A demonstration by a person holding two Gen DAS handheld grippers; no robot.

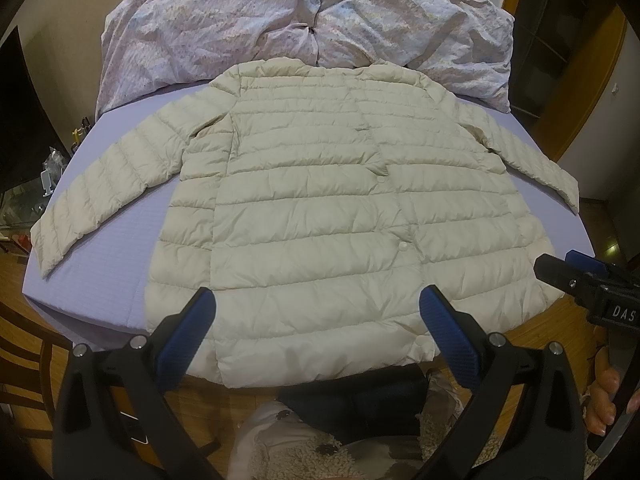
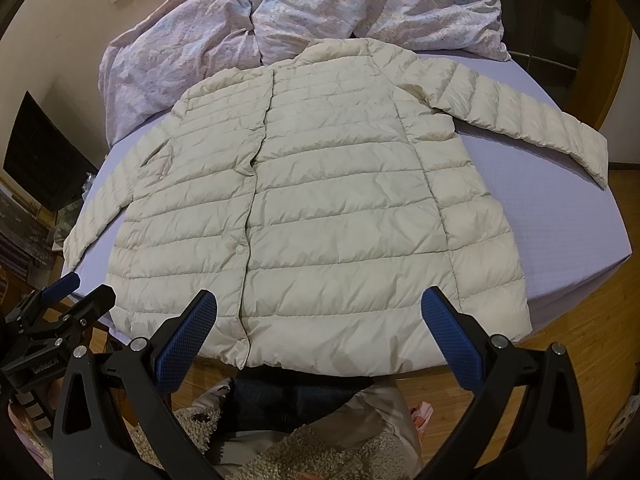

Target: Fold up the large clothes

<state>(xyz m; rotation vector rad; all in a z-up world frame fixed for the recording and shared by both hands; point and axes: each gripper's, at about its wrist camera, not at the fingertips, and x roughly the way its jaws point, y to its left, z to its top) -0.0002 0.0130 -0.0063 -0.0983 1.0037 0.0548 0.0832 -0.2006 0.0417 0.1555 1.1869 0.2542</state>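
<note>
A cream quilted puffer jacket [image 1: 320, 208] lies flat, front up and snapped shut, on a lavender bed [image 1: 112, 264], both sleeves spread out to the sides. It also shows in the right wrist view [image 2: 328, 208]. My left gripper [image 1: 318, 320] is open and empty, hovering over the jacket's near hem. My right gripper [image 2: 320, 320] is open and empty over the hem too, a little further right; it also shows at the right edge of the left wrist view [image 1: 568, 270]. The left gripper shows at the lower left of the right wrist view [image 2: 76, 292].
A crumpled pink-lilac duvet [image 1: 304, 20] is heaped at the far end of the bed, touching the jacket's collar. The bed's near edge sits just below the hem, with wooden floor [image 2: 560, 344] beyond. Dark furniture [image 2: 44, 152] stands left of the bed.
</note>
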